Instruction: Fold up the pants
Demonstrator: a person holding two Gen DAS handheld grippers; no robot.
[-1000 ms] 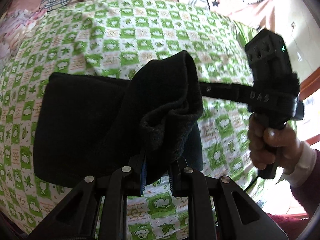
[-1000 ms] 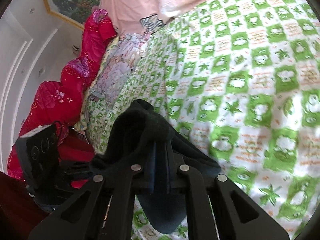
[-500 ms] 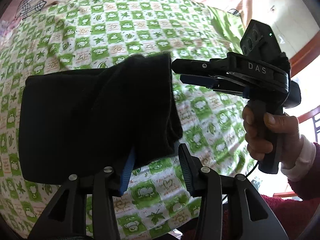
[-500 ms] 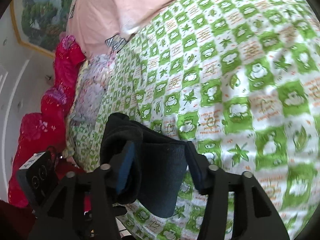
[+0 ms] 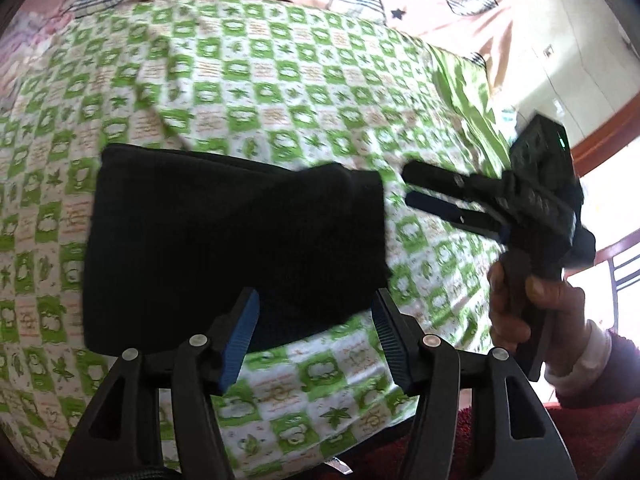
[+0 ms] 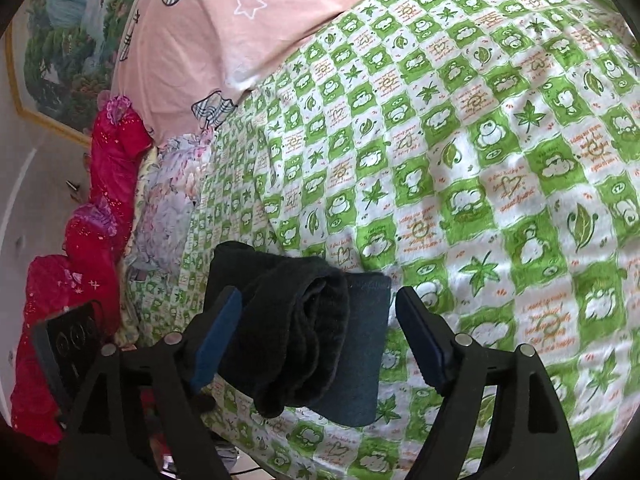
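The black pants (image 5: 232,248) lie folded into a thick rectangle on the green-and-white checked sheet (image 5: 280,80), near the bed's front edge. My left gripper (image 5: 315,294) hovers just over their near edge. Its jaws are opening and the blue pads (image 5: 240,336) stand clear of the cloth. In the right wrist view the pants (image 6: 312,332) show their rolled end between the fingers of my right gripper (image 6: 318,292). Those jaws are opening too, with neither pad pressing. From the left wrist view the right gripper (image 5: 406,185) sits just right of the pants, in a hand (image 5: 516,304).
A pink pillowcase (image 6: 240,20) lies at the head of the bed, with red quilts (image 6: 100,200) and flowered bedding (image 6: 168,216) piled along one side. The sheet (image 6: 480,160) beyond the pants is bare. The mattress ends just below the grippers, above a red rug (image 5: 520,440).
Both grippers were shut on a raised fold of the pants. They opened, the fold dropped flat onto the stack, and both grippers drew back a little.
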